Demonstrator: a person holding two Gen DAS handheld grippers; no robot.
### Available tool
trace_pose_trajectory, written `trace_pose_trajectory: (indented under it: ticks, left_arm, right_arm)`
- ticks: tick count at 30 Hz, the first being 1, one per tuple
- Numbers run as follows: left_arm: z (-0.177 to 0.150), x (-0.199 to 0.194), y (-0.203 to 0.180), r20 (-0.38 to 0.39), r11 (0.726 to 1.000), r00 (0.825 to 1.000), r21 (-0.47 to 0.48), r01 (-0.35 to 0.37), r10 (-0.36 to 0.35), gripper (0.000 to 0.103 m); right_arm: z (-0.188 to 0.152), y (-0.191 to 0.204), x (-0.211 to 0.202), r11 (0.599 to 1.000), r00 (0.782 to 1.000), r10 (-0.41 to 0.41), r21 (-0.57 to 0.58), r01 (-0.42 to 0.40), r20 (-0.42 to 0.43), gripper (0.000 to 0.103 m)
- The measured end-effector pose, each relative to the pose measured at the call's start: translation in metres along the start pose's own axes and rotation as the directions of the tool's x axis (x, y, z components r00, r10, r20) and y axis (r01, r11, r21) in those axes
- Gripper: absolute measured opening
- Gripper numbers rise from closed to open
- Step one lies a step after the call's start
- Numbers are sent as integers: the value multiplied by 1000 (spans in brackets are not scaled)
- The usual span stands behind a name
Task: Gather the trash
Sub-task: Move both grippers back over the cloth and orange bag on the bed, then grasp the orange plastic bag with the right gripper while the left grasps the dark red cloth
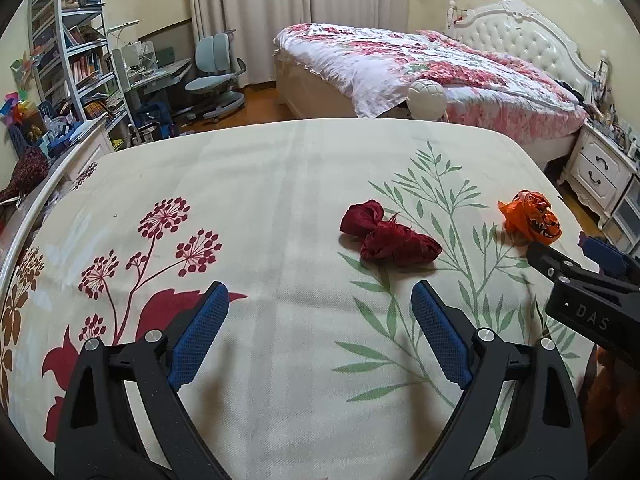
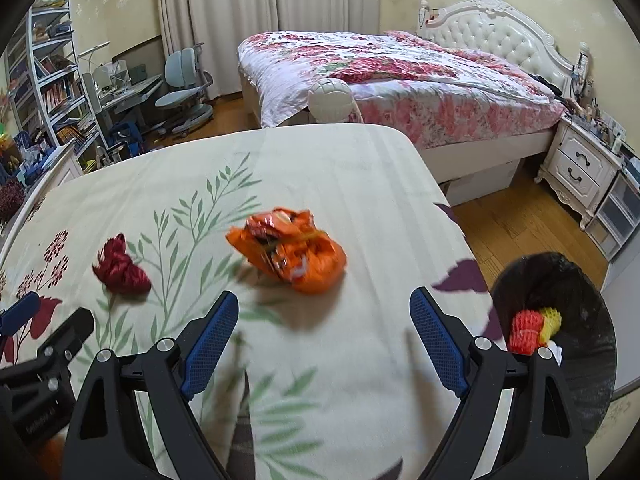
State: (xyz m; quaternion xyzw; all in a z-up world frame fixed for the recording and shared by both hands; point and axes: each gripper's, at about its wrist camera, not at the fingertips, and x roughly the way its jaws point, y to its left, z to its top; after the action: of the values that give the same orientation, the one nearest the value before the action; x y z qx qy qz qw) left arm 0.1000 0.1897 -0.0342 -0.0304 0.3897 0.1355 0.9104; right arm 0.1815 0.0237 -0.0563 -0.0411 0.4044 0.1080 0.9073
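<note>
Right wrist view: the right gripper (image 2: 324, 312) is held with jaws spread wide and empty at lower centre, the crumpled orange wrapper (image 2: 290, 256) lying just beyond on the floral tablecloth (image 2: 320, 168). At lower right, a black bin (image 2: 560, 280) is seen. Left wrist view: the left gripper (image 1: 320, 308) is likewise spread and empty, a dark red scrap (image 1: 386, 240) lying beyond it.

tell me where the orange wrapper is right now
The crumpled orange wrapper lies on the floral tablecloth, just ahead of the open right gripper, with the dark red wrapper to its left and the black trash bin to its right.
</note>
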Motion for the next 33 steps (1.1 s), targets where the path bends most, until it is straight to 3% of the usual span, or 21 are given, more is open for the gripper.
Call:
trace_pose_trajectory:
  ticks: [7,10,18,23,25,28,33]
  left_arm:
    - [13,14,-7,-4,1000,1000,8,15,-15,90]
    - [15,18,-9,-8,1000,1000,11,21,-21,90]
    - [21,25,-17,-10,999,1000,31,26,-25,90]
    - [22,29,-21,-25,998,999,48,41,-39,90]
    - [22,29,-21,-28,998,999,50,45,-44,89]
    - [20,30,-22,-34,996,998,65,57,-55,75]
    - [20,33,-21,-57,993,993,57,104,-101,52]
  right_arm:
    - [10,7,15,999,999,21,-29,-22,-35,71]
    - [12,8,21,999,998,37,-31,-39,-54,56]
    - [16,0,19,998,997,58,-9,-58,-51,40]
    - [17,0,18,998,997,63,-17,-64,-52,41]
    - [17,2,20,996,995,85,-19,-86,-53,51]
    - [18,4,21,996,995,86,-25,-87,-54,61]
    - [22,6,24,996,995,85,-30,-87,-49,63]
